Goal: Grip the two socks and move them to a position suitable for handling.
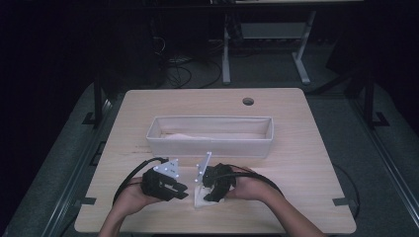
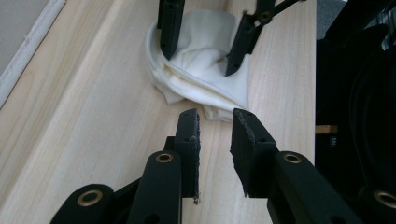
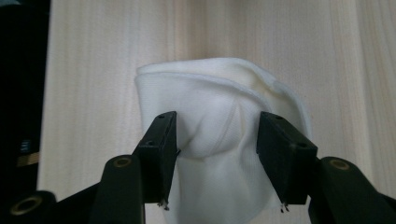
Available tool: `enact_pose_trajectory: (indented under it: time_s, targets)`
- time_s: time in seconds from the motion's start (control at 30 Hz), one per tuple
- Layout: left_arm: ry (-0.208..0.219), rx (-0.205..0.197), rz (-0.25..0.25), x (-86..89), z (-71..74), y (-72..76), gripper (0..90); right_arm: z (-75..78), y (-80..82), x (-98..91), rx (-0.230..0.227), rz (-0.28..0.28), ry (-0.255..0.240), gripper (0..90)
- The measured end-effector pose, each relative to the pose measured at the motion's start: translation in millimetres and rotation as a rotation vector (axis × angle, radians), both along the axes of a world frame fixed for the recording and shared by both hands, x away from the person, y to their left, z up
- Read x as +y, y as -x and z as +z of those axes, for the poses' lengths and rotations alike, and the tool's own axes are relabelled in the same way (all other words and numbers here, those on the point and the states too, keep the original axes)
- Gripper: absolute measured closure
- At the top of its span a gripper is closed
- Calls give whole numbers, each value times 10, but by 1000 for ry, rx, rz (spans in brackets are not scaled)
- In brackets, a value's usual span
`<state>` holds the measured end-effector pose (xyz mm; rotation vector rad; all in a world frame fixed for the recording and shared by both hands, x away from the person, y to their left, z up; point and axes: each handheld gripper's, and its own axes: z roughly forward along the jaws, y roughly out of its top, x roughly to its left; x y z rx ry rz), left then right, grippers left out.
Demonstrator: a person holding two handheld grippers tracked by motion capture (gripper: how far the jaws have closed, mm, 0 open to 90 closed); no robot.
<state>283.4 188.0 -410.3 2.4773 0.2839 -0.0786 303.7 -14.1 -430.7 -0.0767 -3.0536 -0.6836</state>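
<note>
the small white folded cloth (image 3: 219, 135) lies on the pale wooden table (image 1: 306, 163), on the person's side of the long white fabric bin (image 1: 210, 143) and just short of its front wall. the right gripper (image 3: 217, 156) stands over the cloth with its jaws released, one pad on each side of a raised fold; the pads reach down around the fabric but do not look pressed into it, so i judge nothing is gripped yet. the left gripper (image 2: 215, 147) is just beside the cloth's near edge, on the side away from the right one, its jaws parted with bare wood between them and holding nothing.

the step in hand looks like folding or gathering the cloth. to do it well, the right jaws should close low on the raised fold so that both layers are caught, not just the top skin. the left gripper should slide its lower pad flat along the table under the loose edge nearest it before it closes.

the bin already holds some pale fabric (image 1: 183, 134). its front wall rises right behind the cloth, so any lift toward it must clear that rim. the trailing black cables (image 1: 129, 177) loop near both hands and could drag on the cloth's edge.
</note>
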Motion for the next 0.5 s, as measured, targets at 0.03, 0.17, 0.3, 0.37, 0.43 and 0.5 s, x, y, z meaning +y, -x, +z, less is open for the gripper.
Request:
enact_pose_trajectory:
  time_s: [0.03, 0.17, 0.3, 0.37, 0.43, 0.5]
  targets:
    - [5, 2, 3, -16, -6, 3, 719, 25, 11, -15, 2, 0, -5, 480]
    - [7, 0, -8, -78, -23, 11, 691, 143, 36, -109, -9, -2, -29, 486]
    - [2, -4, -32, -165, -58, 10, 682, 159, -6, -177, -18, -20, -41, 480]
    - [3, 0, -38, -208, -83, 5, 683, 98, -24, -186, -5, -23, -27, 479]
    - [-6, 5, -52, -254, -112, 4, 683, 34, -43, -184, 13, -24, -5, 470]
    - [-12, 13, -60, -297, -140, -4, 685, 9, -52, -188, 28, -34, 0, 470]
